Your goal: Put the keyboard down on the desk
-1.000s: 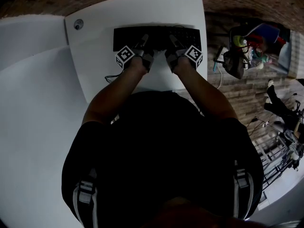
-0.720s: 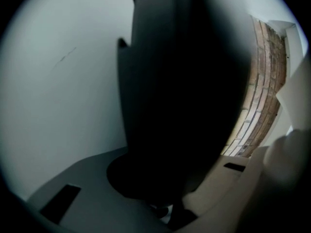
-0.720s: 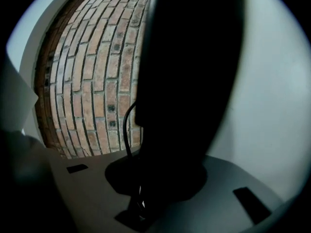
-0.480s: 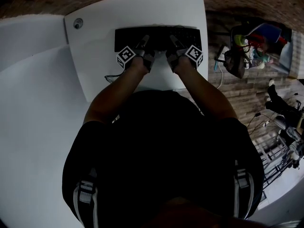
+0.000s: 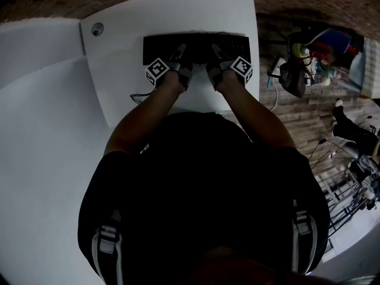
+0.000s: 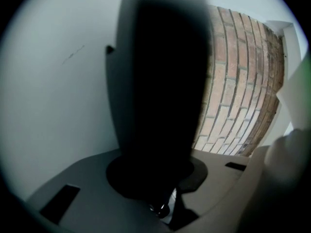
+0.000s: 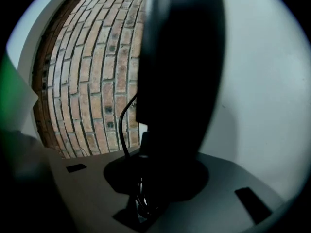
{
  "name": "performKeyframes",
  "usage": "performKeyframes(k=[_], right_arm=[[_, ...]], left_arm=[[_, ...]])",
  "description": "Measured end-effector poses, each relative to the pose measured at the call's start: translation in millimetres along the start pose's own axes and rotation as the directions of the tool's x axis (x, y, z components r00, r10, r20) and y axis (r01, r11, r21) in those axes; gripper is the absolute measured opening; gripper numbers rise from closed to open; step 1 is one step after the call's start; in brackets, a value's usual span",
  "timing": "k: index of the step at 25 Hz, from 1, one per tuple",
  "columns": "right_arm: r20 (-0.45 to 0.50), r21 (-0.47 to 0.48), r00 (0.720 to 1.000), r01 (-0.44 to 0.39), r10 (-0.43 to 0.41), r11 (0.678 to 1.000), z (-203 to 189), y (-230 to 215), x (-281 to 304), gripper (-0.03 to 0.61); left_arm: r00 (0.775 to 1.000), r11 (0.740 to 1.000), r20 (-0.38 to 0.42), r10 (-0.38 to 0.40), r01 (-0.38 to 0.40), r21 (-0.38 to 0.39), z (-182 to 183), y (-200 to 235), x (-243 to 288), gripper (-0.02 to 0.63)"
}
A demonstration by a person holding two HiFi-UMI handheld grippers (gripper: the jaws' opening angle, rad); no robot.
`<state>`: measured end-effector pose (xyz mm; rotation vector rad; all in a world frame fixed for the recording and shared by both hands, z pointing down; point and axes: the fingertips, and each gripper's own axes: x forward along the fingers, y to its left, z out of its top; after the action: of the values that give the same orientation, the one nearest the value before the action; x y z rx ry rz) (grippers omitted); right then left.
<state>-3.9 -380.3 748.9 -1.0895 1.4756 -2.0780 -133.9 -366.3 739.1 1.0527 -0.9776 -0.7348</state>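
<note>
The person is stretching both forearms forward side by side, the left arm (image 5: 142, 114) and right arm (image 5: 255, 114) nearly parallel. The left tool (image 5: 180, 52) is clamping the keyboard (image 5: 157, 43), jaws almost together. The right tool (image 5: 215, 52), just beside it, is opening its jaws with the keyboard between them.

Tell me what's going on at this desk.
A person holds tongs in each hand, and both are on a black keyboard at the far side of the white desk. The keyboard appears to lie flat on the desk already. The left tongs and the right tongs each have the keyboard between their jaws, and both pairs of jaws are opening, the right more clearly.
</note>
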Motion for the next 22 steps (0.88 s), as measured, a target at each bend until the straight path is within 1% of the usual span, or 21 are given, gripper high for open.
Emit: performKeyframes(k=[9, 13, 18, 22], right_arm=[[0.011, 0.014, 1.000, 0.002, -0.002, 1.000, 4.7, -5.2, -1.0, 0.137], [0.019, 0.016, 0.999, 0.026, -0.026, 1.000, 5.0, -10.8, -2.2, 0.141], [0.022, 0.012, 0.999, 0.037, -0.037, 0.999, 6.6, -15.8, -2.4, 0.170], [0.021, 0.023, 0.999, 0.047, -0.047, 0.999, 7.8, -18.7, -0.2, 0.195]], left_arm=[[1.000, 1.000, -0.007, 0.023, -0.023, 0.011, -2.7, 5.6, 3.7, 0.101], [0.999, 0.999, -0.006, 0.048, -0.048, 0.007, -2.3, 14.0, 1.9, 0.118], [0.998, 0.998, -0.006, 0.061, -0.061, -0.006, -2.9, 21.7, -1.9, 0.130], [0.998, 0.998, -0.006, 0.066, -0.066, 0.000, -1.9, 24.9, -2.2, 0.149]])
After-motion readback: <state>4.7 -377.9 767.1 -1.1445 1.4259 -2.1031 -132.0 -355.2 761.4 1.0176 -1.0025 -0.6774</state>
